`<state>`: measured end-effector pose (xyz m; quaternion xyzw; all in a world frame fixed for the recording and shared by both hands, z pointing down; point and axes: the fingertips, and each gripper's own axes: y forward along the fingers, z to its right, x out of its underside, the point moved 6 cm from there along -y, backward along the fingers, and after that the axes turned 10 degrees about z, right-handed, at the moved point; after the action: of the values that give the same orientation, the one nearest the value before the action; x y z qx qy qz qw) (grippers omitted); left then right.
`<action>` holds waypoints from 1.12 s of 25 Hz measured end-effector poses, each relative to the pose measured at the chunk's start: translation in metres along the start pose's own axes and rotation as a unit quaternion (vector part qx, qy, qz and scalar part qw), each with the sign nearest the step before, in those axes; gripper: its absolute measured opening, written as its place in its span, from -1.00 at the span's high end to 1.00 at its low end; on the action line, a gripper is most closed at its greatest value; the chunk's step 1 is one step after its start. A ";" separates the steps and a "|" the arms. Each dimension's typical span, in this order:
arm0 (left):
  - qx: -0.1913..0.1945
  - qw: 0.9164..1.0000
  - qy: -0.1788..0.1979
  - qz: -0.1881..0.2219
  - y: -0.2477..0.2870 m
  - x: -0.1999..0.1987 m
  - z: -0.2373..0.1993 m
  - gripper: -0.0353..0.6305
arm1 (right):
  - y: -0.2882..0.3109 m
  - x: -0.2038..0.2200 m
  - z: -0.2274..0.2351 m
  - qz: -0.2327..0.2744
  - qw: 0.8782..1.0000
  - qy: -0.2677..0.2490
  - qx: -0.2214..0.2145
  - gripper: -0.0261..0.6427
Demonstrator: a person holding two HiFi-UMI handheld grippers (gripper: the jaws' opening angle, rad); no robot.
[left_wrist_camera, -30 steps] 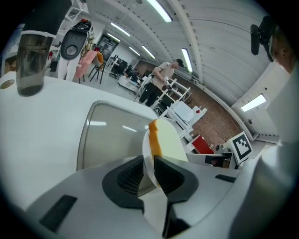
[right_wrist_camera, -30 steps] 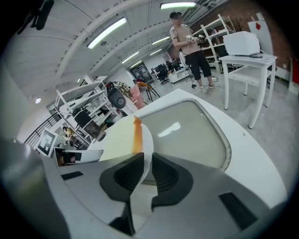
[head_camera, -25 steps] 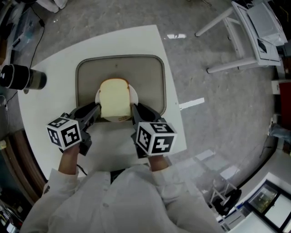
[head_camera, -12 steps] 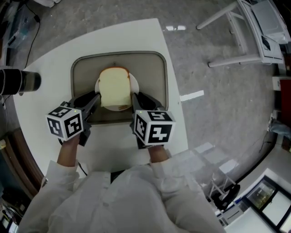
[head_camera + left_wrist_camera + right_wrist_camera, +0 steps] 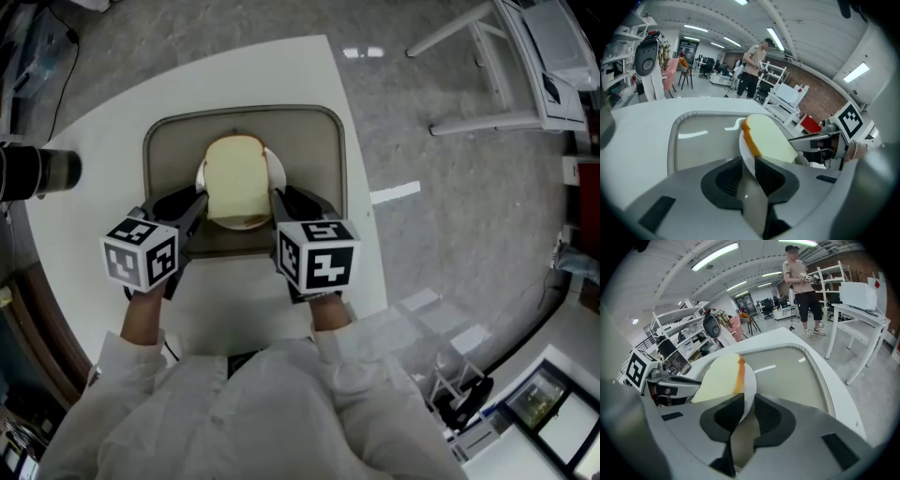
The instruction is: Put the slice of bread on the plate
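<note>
A slice of bread (image 5: 234, 178) with a brown crust lies flat on a small white plate (image 5: 277, 174), over the beige tray (image 5: 319, 150). My left gripper (image 5: 197, 200) is shut on the plate's left rim, and my right gripper (image 5: 278, 199) is shut on its right rim. In the left gripper view the jaws (image 5: 747, 171) pinch the white plate (image 5: 746, 152), with the bread (image 5: 768, 138) just beyond. The right gripper view shows the same: the gripper (image 5: 746, 411) is clamped on the plate (image 5: 750, 385), which carries the bread (image 5: 717, 378). Whether the plate rests on the tray or hangs just above it cannot be told.
The tray sits on a white rounded table (image 5: 103, 122). A black cylinder (image 5: 37, 171) lies at the table's left edge. A white metal frame (image 5: 506, 56) stands on the floor at the right. A person (image 5: 802, 291) stands beyond the table's far side.
Both grippers, with the plate and bread between them, have moved a little away from me, further in over the tray. The grips are unchanged.
</note>
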<state>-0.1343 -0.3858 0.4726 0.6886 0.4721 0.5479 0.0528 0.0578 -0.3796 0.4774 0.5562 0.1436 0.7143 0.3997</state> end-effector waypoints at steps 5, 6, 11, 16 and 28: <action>0.002 1.000 0.004 0.003 0.002 0.001 0.000 0.66 | 0.001 0.000 0.000 -0.003 1.000 -0.026 0.003 0.73; 0.002 1.000 0.004 0.004 0.002 0.001 0.000 0.66 | 0.002 0.000 0.000 -0.003 1.000 -0.029 0.003 0.73; 0.005 1.000 0.016 0.007 0.002 0.000 -0.001 0.66 | 0.002 0.000 0.000 0.000 0.999 -0.038 0.003 0.73; 0.002 1.000 0.028 0.009 0.001 -0.001 -0.002 0.65 | 0.003 0.000 0.000 -0.001 0.999 -0.045 -0.007 0.72; -0.018 0.998 0.023 0.060 -0.032 -0.009 0.010 0.65 | -0.032 -0.006 -0.003 0.048 0.997 -0.053 -0.009 0.73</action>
<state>-0.1449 -0.3700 0.4430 0.7022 0.4211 0.5738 0.0212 0.0689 -0.3628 0.4516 0.5962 0.0889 0.7033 0.3767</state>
